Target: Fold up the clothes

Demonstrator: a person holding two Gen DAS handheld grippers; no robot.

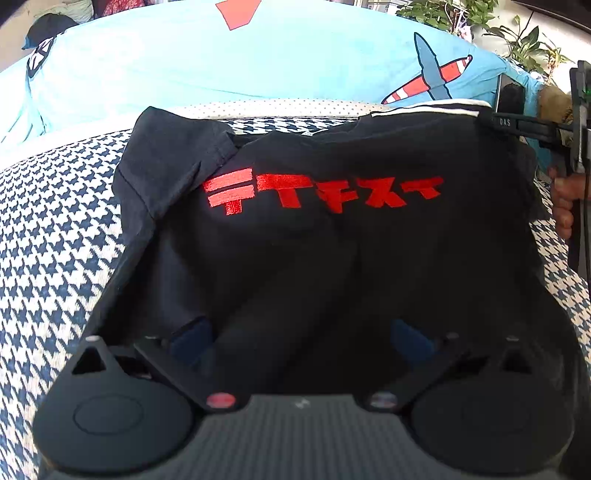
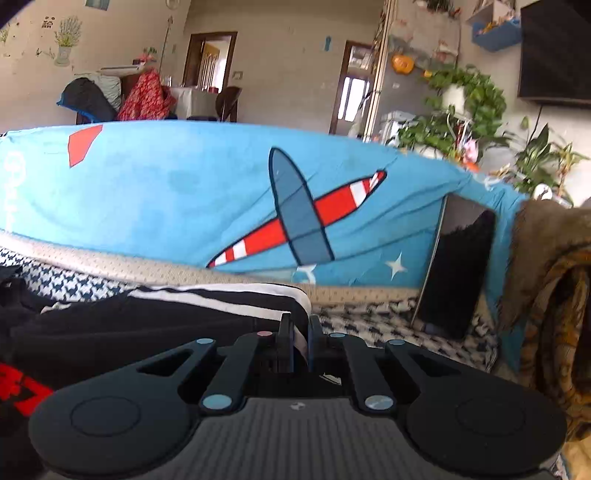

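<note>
Looking through left wrist view first, then right.

Left view / garment: black shirt (image 1: 314, 236) with red lettering (image 1: 321, 192) lies spread on a houndstooth-covered sofa seat (image 1: 55, 229), lettering face up, one sleeve folded over at the upper left.
Left view / left claw: left claw (image 1: 299, 332) sits over the near edge of the shirt, jaws wide apart; blue pads (image 1: 192, 332) rest against the dark cloth, nothing visibly pinched between them.
Left view / right claw: right claw (image 1: 491, 120) comes in from the right edge at the shirt's far right corner, tips together at the cloth; a hand (image 1: 563, 206) grips its handle.
Left view / background: light blue cover with an airplane print (image 1: 428, 77) drapes the sofa back; potted plants (image 1: 517, 33) behind it.

Right view / right claw: right claw (image 2: 300, 332) has jaws narrowed to a thin gap, clamped on the edge of the black shirt (image 2: 129, 325), beside a white stripe (image 2: 221, 295) along its top.
Right view / lettering: red print (image 2: 18, 387) shows at the lower left.
Right view / surroundings: sofa seat (image 2: 369, 317) runs right of the claw; blue airplane cover (image 2: 184, 192) behind; brown blanket (image 2: 546, 258) on the right armrest; dark cushion (image 2: 461, 266) against the corner.
Right view / room: plants (image 2: 461, 107), doorways, a TV (image 2: 554, 51) on the wall.
</note>
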